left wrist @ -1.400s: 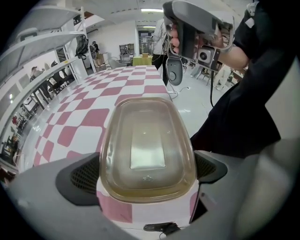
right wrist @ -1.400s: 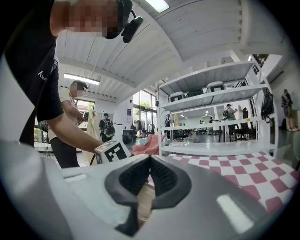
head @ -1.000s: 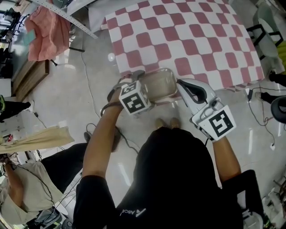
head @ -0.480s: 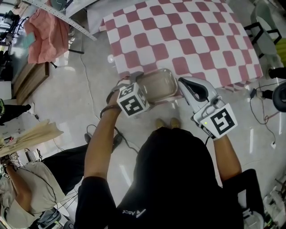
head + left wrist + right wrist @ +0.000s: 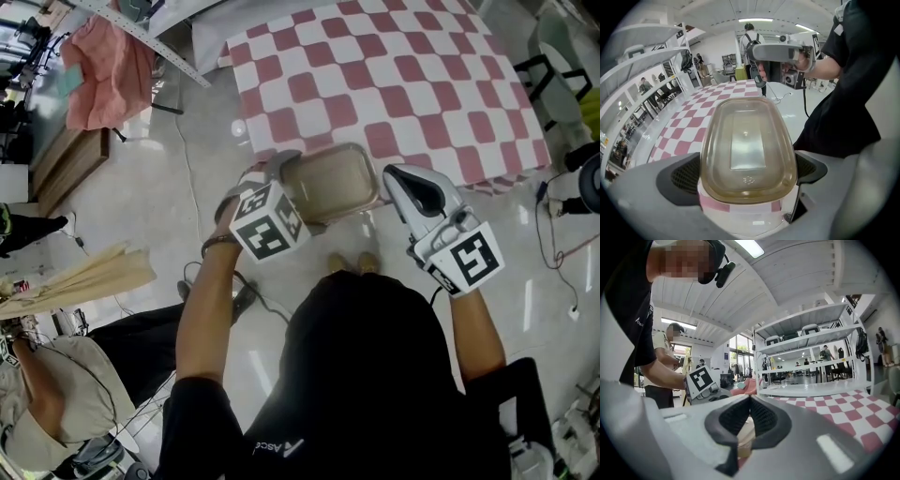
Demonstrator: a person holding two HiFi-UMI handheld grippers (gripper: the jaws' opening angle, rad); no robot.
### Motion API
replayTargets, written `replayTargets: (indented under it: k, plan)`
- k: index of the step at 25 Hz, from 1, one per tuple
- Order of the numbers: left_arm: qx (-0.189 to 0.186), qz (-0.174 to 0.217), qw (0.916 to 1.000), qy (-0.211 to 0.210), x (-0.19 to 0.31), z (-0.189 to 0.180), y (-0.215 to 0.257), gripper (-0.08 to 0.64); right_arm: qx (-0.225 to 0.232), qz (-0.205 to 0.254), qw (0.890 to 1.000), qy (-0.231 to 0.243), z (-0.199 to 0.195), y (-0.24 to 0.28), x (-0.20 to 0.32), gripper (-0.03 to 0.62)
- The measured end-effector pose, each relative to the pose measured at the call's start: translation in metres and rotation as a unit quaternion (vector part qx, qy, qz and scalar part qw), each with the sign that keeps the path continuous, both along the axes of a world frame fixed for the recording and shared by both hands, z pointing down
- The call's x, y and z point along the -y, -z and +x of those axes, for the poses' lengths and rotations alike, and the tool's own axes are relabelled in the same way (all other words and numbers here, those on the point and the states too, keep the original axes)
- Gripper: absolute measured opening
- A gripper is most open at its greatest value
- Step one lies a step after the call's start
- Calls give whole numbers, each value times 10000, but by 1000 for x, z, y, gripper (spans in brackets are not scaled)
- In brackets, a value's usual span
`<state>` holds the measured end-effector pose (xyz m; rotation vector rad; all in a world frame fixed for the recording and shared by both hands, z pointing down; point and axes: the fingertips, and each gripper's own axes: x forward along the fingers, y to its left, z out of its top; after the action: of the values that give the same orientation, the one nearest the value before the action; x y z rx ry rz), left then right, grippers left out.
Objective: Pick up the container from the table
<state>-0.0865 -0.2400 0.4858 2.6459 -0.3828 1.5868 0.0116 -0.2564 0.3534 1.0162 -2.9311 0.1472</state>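
Observation:
A clear, shallow, rectangular container (image 5: pixel 330 181) lies over the front edge of the table with the red-and-white checked cloth (image 5: pixel 375 66). My left gripper (image 5: pixel 279 178) is shut on its left end. In the left gripper view the container (image 5: pixel 746 145) fills the space between the two jaws. My right gripper (image 5: pixel 387 178) is at the container's right end with its jaws closed, and a sliver of the container's edge (image 5: pixel 743 439) shows between them. I cannot tell whether the container rests on the cloth or hangs just above it.
The person stands on a shiny floor (image 5: pixel 216 112) at the table's front edge. A metal shelf rack (image 5: pixel 811 357) stands behind the table. A pink cloth (image 5: pixel 108 70) hangs at the far left. Cables (image 5: pixel 562 253) trail on the floor at the right.
Both grippers and the container have shifted slightly, and the container looks a little larger. The left gripper's marker cube has dropped down and left. Both grips look unchanged.

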Motion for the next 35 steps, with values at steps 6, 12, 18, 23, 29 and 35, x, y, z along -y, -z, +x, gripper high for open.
replayTargets:
  k: [6,12,18,23,29,35]
  plan:
    - [17,138,9999,5,-8,0,18,601,36,53,10000,-12,6,5,-12,3]
    - [42,256,9997,-42,-15,5,31,601,83,74,9999,-44,12,9,-24,3]
    - [66,312,9995,-85,-20,11,38,601,65,136,9999,-9,14,12,-33,3]
    - [80,329,9994,-100,-24,15,39,601,45,156,9999,16,17,12,-37,3]
    - [110,350,9993,-87,-26,17,39,601,58,151,9999,15,21,13,-40,3]
    - [112,372,9992,-74,-27,18,41,601,31,176,9998,25,23,15,-43,3]
